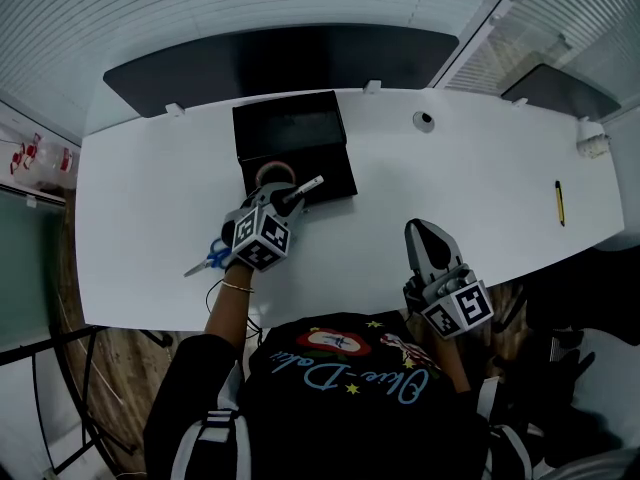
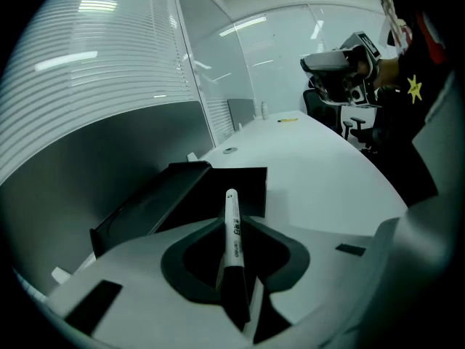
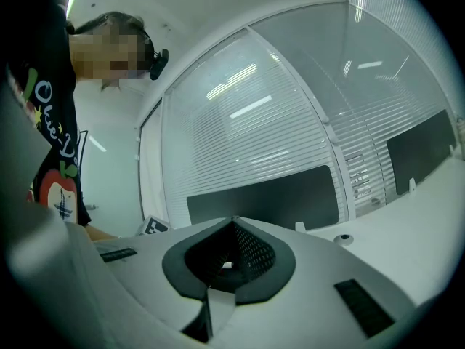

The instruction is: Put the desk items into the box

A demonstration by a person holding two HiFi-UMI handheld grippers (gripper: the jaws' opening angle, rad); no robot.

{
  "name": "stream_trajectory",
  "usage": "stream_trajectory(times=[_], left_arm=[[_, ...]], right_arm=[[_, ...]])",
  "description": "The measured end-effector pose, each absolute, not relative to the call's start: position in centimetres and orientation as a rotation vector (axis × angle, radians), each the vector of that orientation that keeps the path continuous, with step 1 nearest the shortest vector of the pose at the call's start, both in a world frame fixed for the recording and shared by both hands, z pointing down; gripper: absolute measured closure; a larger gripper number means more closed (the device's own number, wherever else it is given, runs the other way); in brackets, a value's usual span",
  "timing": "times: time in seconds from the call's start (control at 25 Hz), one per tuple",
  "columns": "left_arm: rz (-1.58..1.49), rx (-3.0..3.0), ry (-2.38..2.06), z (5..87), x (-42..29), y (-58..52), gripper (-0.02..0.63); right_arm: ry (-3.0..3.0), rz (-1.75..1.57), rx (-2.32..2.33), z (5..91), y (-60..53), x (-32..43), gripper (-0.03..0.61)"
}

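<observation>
Slatted blinds (image 1: 250, 8) close the room behind the box (image 1: 290, 128), and the white desk (image 1: 150, 188) spreads wide around it. The left gripper (image 1: 283, 198), the nearer one, hangs at the box's near edge, jaws pinching a marker (image 2: 232, 224) whose long axis points over the open box. The right gripper (image 1: 425, 236), jaws pressed together and empty, sits well right of the box. Scissors (image 1: 208, 258) lie near-left of it.

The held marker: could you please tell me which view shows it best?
The left gripper view: the marker lies full length between its jaws, label visible. The head view shows only its white end beyond the left gripper. The right gripper view misses it.
</observation>
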State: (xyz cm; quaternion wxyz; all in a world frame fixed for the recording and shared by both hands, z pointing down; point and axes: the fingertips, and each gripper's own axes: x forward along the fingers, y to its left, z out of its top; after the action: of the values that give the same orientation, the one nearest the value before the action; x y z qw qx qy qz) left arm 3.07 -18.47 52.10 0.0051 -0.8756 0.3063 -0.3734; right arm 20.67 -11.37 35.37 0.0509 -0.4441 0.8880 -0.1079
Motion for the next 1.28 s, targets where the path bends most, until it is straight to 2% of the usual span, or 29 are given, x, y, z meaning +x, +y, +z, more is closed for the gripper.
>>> stream_trajectory(times=[0.2,1.28], left_arm=[[-1.261,-2.720,0.898,52.42,3.18,-18.85,0.522],[-1.282,-2.768,0.891,52.52,3.46,-18.83,0.518]], right_arm=[[2.702,-0.332,-1.360,35.65,-11.26,20.83,0.561],[2.693,-0.322,-1.370,36.00,-11.08,21.30,0.561]])
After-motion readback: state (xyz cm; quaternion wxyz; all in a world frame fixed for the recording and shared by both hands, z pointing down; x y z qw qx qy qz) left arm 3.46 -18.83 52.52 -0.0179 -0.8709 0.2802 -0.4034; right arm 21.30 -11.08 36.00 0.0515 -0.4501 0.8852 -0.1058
